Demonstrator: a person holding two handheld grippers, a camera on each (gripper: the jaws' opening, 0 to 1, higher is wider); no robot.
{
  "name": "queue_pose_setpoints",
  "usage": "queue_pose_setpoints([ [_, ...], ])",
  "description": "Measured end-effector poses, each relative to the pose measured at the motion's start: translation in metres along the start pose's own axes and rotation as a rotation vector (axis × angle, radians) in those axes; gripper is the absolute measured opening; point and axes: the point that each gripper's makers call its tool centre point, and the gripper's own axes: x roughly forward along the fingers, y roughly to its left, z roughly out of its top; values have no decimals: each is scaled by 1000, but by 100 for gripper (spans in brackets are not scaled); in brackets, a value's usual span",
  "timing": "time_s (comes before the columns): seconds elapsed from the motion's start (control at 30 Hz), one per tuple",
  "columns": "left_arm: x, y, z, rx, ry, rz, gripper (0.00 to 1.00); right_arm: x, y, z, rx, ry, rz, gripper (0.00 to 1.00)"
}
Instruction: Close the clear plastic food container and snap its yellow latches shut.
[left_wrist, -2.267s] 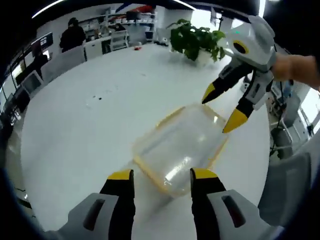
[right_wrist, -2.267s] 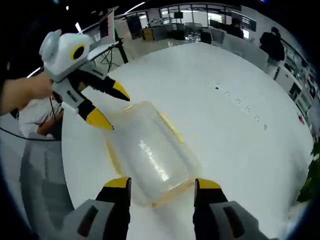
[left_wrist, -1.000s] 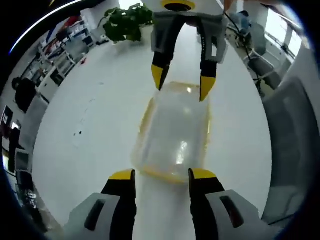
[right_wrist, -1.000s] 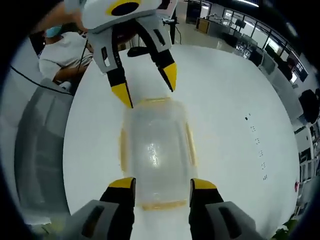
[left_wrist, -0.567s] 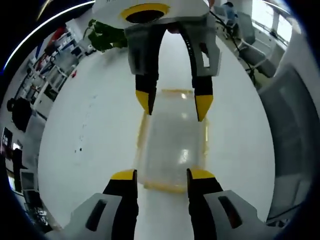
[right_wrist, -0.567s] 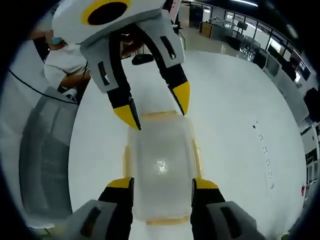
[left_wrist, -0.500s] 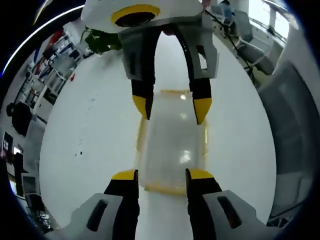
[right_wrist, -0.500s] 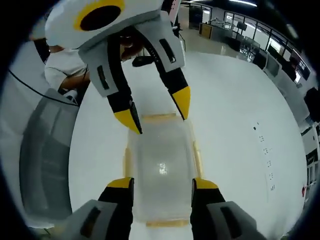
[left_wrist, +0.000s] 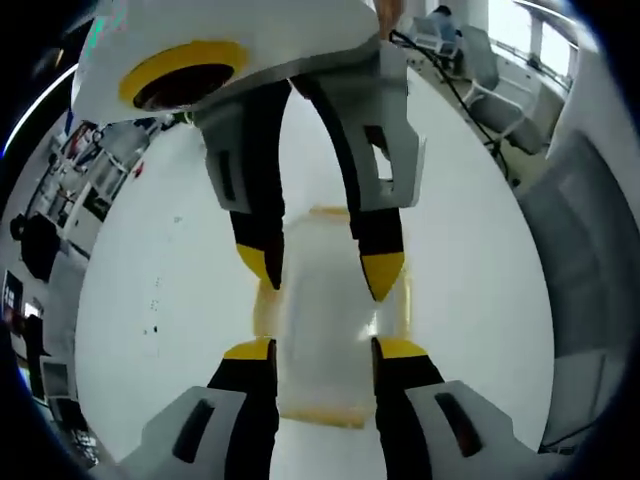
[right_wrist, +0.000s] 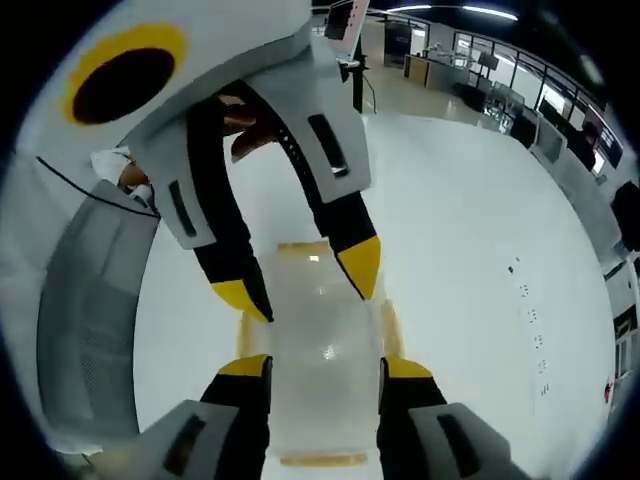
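Clear plastic food container (left_wrist: 325, 330) — one, lid on, lying on the white table (left_wrist: 160, 260) between two grippers. Left gripper (left_wrist: 312, 349) straddles one short end, jaws apart; right gripper (right_wrist: 312, 367) straddles the other, jaws apart. Yellow latches (right_wrist: 390, 322) along its sides — count unclear.

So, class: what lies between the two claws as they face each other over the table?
The clear container with its yellow latches lies between the left claw and the right claw, on the white table, in the left gripper view.
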Motion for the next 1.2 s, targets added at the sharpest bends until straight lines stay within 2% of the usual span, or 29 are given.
queue_pose_setpoints([
  [0.17, 6, -5, 2, 4, 4, -4, 35, -1, -4, -2, -3, 7, -5, 40],
  [0.3, 9, -9, 4, -39, -10, -2, 36, -1, -7, -4, -13, 12, -7, 40],
  [0.53, 10, -14, 8, -60, -24, 6, 36, 0, -18, -2, -20, 27, -18, 39],
  [0.63, 11, -18, 11, -111, -45, -4, 41, 2, -20, 1, -15, 28, -11, 40],
  [0.73, 11, -26, 9, -88, -35, -9, 40, 4, -22, 2, -13, 34, -5, 41],
  [0.83, 12, -27, 6, -85, -26, -6, 42, 7, -22, 1, -17, 41, 9, 42],
  [0.93, 14, -28, -4, -47, 24, 28, 48, 9, -21, 3, -11, 38, 34, 42],
  [1.0, 17, -33, -5, -57, 19, 30, 49, 11, -23, 3, -17, 46, 41, 42],
  [1.2, 21, -34, -4, -42, 16, 95, 51, 18, -19, -1, 10, 69, 111, 43],
])
